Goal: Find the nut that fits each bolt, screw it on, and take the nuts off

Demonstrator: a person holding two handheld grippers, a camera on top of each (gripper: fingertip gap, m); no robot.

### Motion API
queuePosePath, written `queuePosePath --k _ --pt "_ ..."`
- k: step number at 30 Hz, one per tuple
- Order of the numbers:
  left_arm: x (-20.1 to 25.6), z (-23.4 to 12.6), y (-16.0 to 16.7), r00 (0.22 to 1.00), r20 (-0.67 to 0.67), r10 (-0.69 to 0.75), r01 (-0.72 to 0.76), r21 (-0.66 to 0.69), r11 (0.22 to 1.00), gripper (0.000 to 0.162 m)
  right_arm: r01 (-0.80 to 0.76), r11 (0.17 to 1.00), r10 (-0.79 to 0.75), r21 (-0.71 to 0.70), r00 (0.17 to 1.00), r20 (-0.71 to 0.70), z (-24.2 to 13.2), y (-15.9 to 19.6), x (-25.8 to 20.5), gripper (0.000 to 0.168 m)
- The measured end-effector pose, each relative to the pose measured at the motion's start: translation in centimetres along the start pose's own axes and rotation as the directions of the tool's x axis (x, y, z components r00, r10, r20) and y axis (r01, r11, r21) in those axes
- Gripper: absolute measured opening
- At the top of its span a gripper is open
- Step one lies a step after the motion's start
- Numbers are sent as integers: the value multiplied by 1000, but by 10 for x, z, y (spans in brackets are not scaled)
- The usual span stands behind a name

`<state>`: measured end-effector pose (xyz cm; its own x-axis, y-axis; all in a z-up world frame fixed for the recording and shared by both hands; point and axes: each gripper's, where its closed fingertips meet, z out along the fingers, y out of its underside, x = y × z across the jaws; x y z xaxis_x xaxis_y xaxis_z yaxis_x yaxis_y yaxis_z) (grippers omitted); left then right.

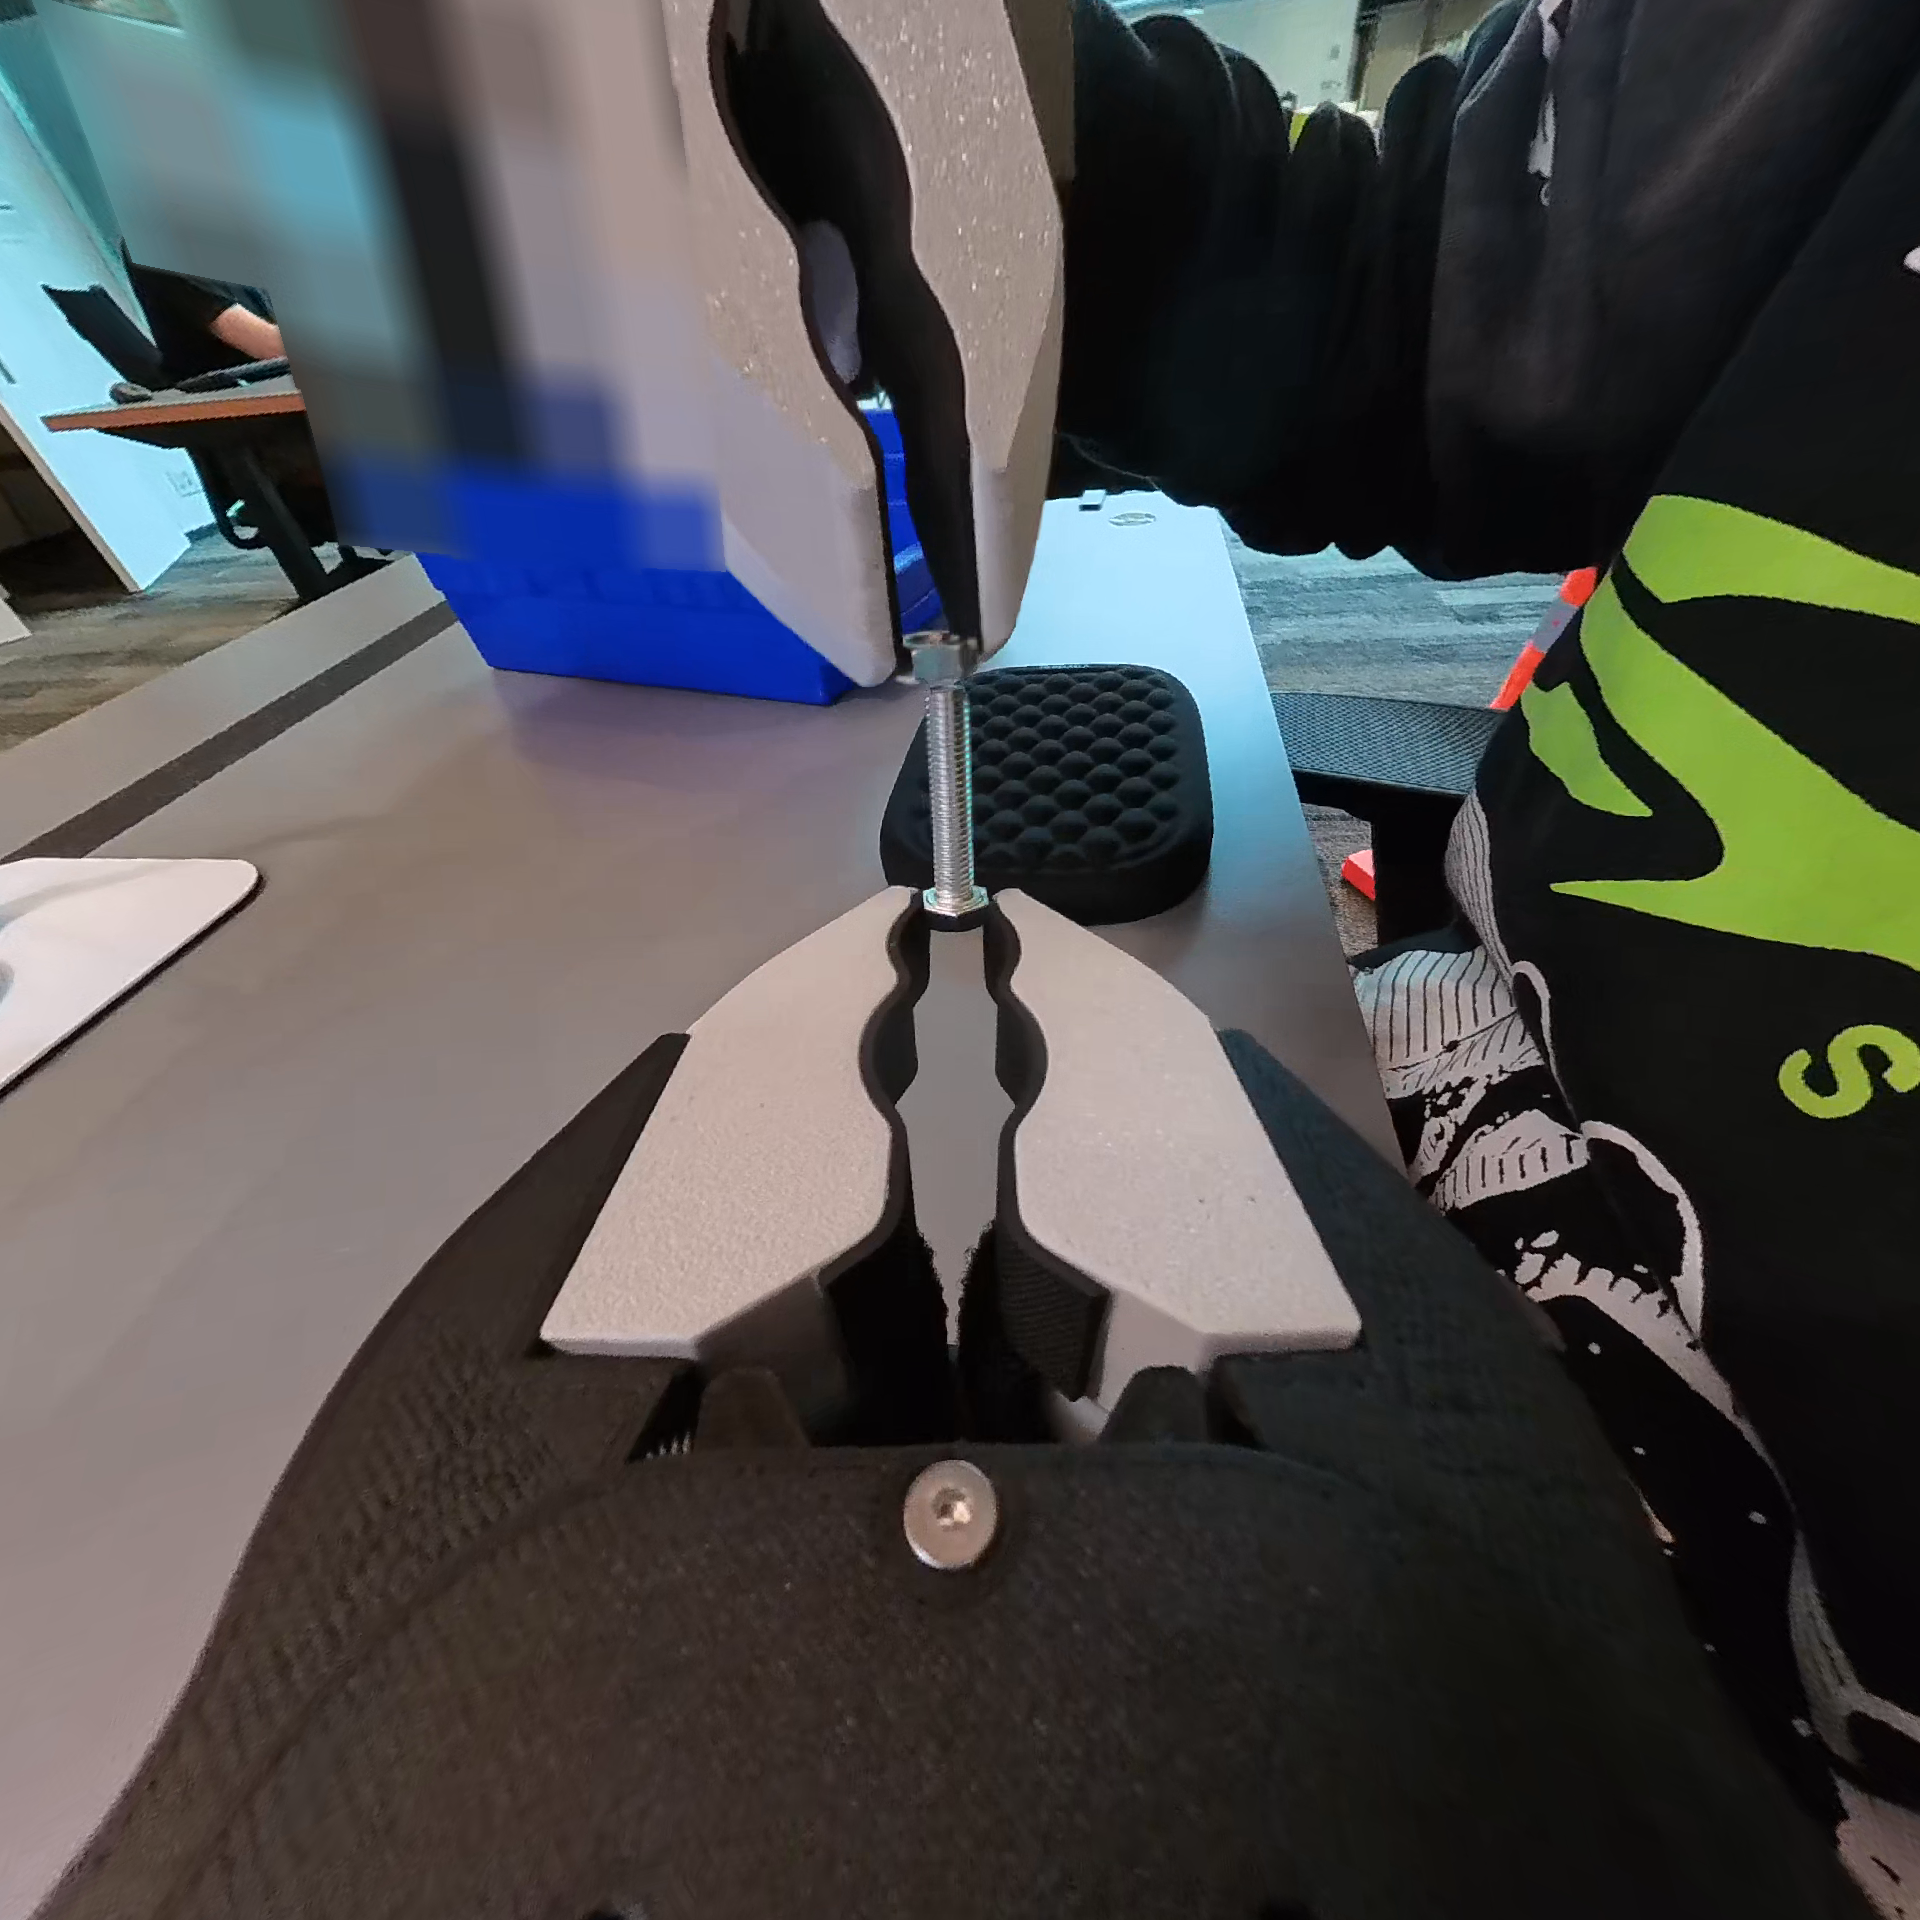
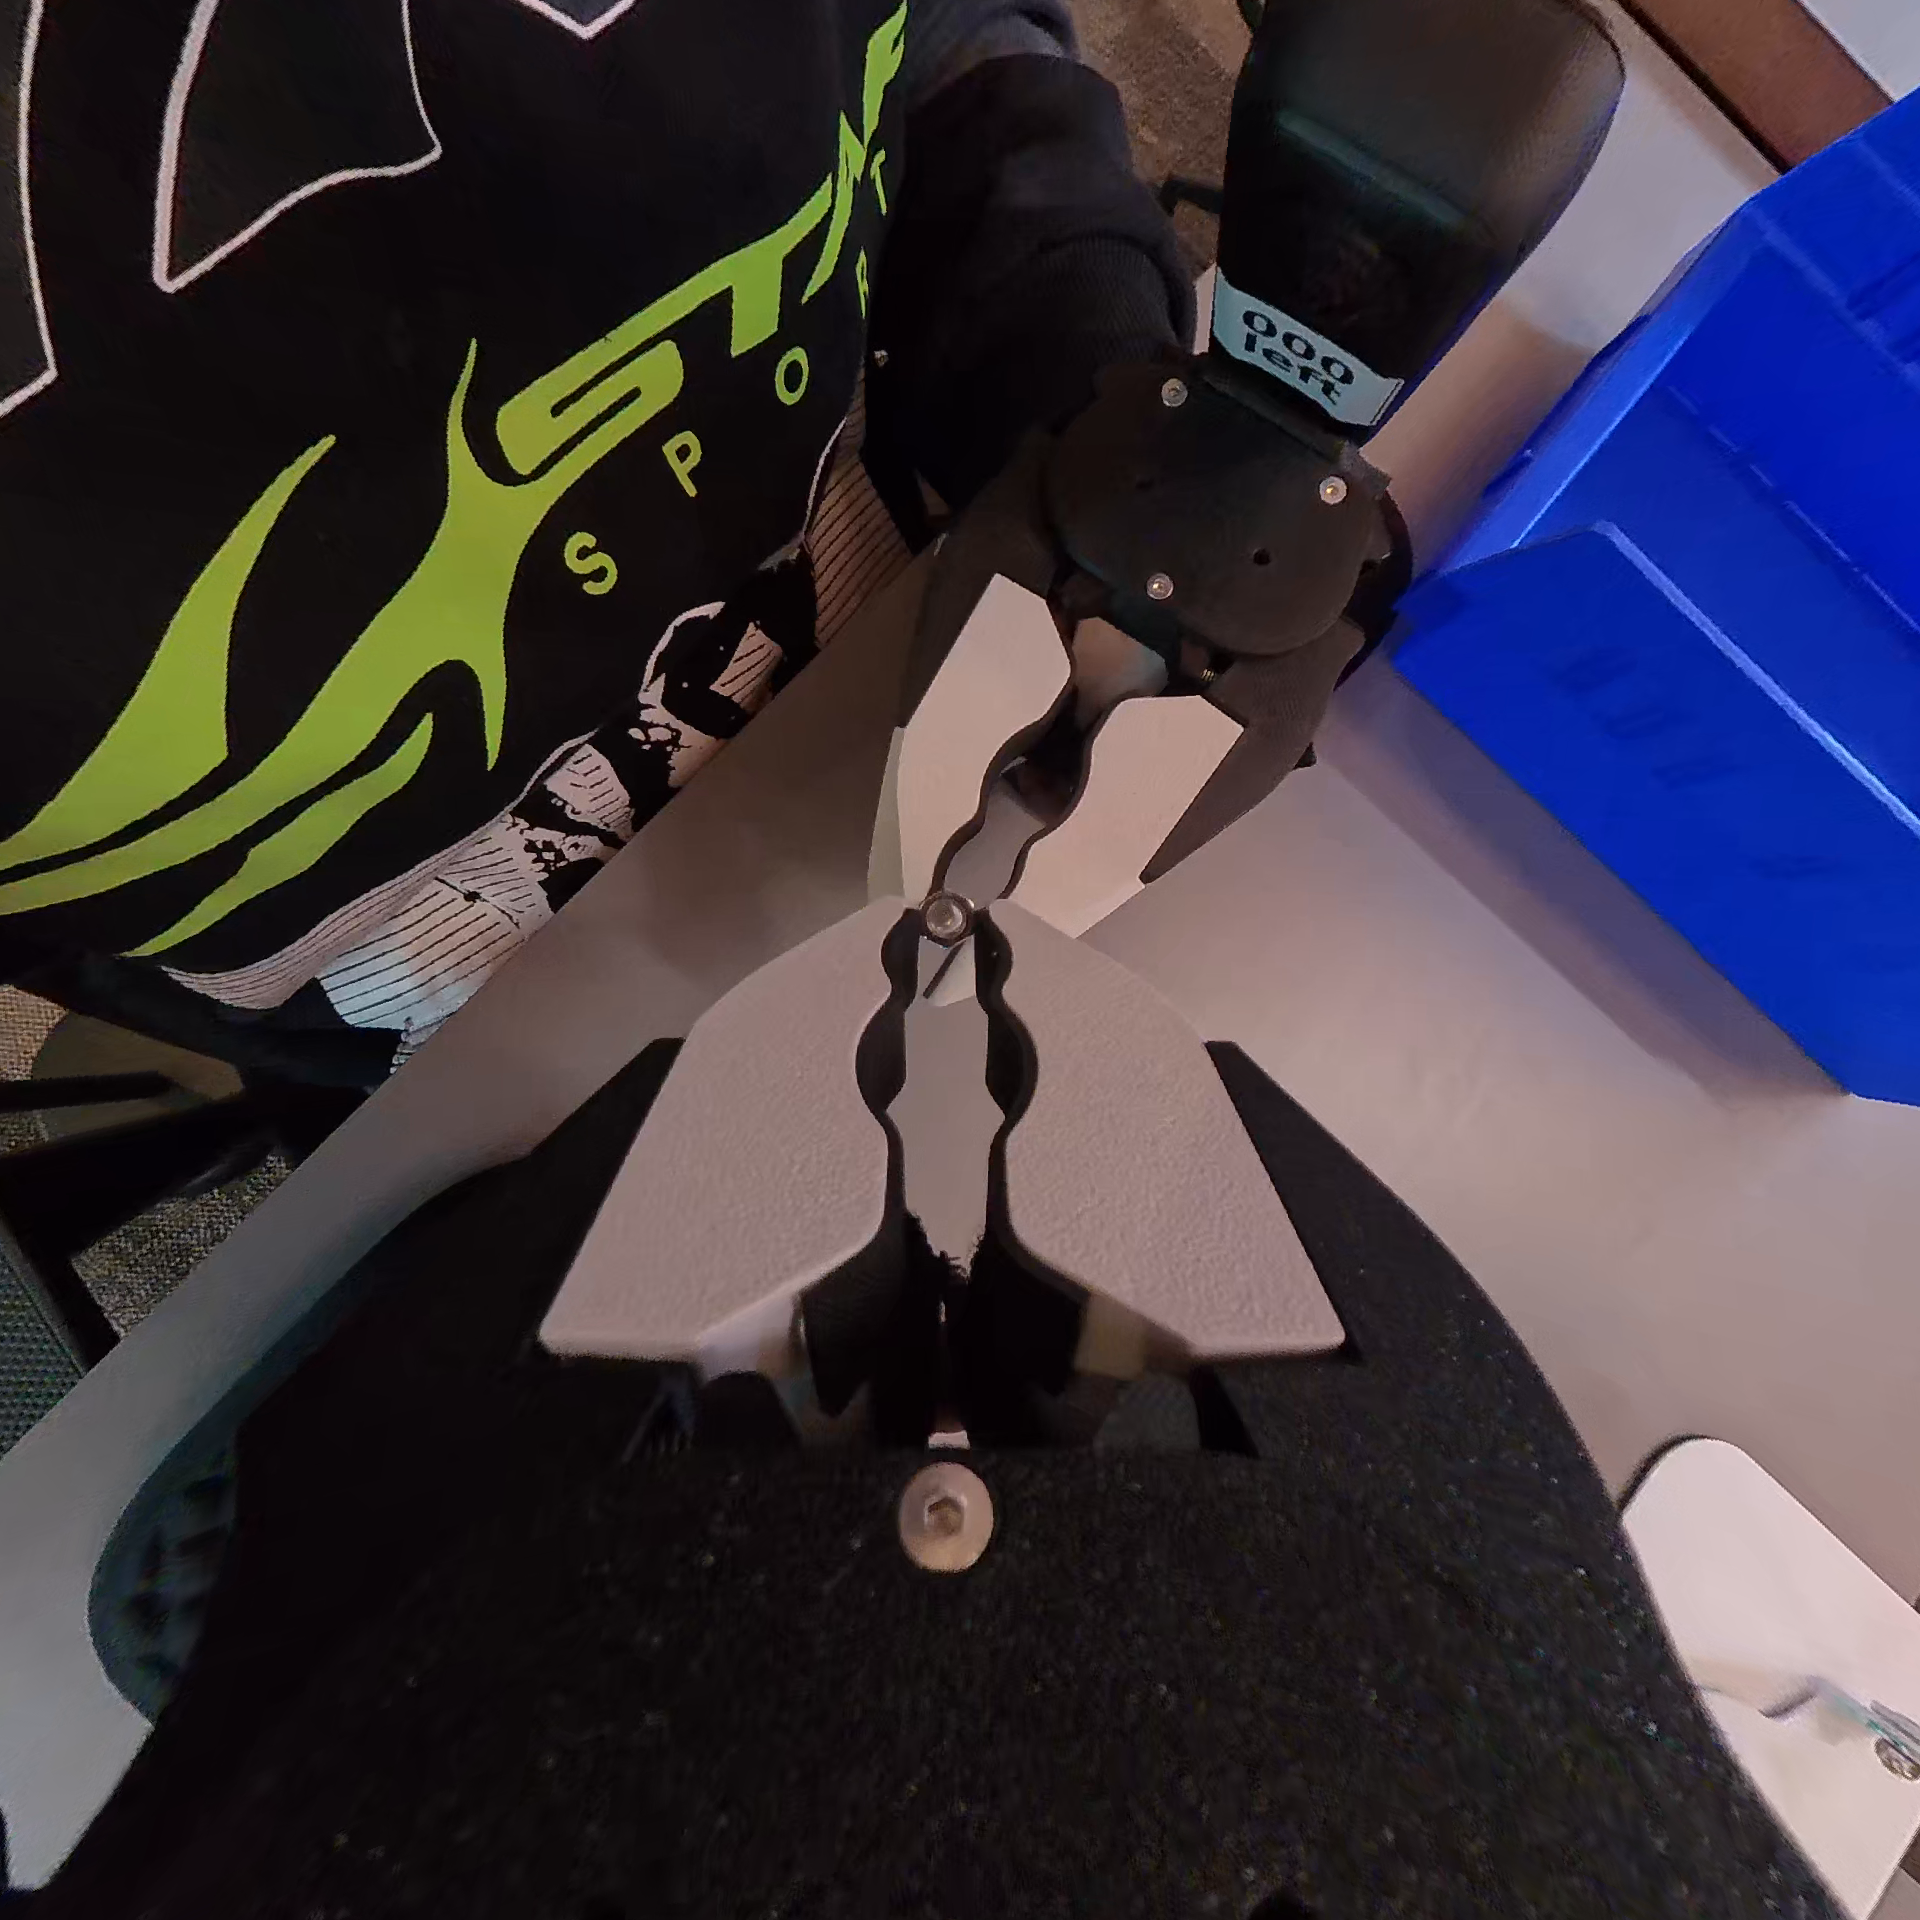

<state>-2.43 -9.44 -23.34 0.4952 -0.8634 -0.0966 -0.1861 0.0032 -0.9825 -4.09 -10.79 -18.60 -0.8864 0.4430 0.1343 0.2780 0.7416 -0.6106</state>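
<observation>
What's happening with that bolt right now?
A person works two hand-held tongs over the grey table. The left tongs are shut on the nut at one end of the bolt; the right tongs pinch the bolt's head at the other end. The bolt hangs above the table. A blue bin sits behind.

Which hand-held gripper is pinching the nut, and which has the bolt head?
The left hand-held gripper pinches the nut at the bolt's lower end. The right hand-held gripper, coming down from above, clamps the bolt head.
</observation>
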Motion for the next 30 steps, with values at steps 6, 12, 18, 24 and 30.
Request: queuePosePath --k 6,12,18,24,30 --pt "0 0 0 1000 -3 -4 4 3 1000 10 8 1000 -8 -6 1000 13 3 1 -1 10" --pt "-1 -1 -1 1000 2 -10 10 6 1000 10 -7 1000 7 -12 1000 22 3 1 0 10" --pt "-13 -4 -4 996 65 -65 62 36 997 10 -97 995 96 -18 994 -43 -1 1 14 10" --pt "-21 -5 -3 989 108 -100 97 34 995 10 -219 973 213 -71 973 -86 -3 6 21 10" --pt "-22 -5 -3 988 108 -110 106 38 994 10 -246 965 237 -91 966 -100 -4 7 22 10"
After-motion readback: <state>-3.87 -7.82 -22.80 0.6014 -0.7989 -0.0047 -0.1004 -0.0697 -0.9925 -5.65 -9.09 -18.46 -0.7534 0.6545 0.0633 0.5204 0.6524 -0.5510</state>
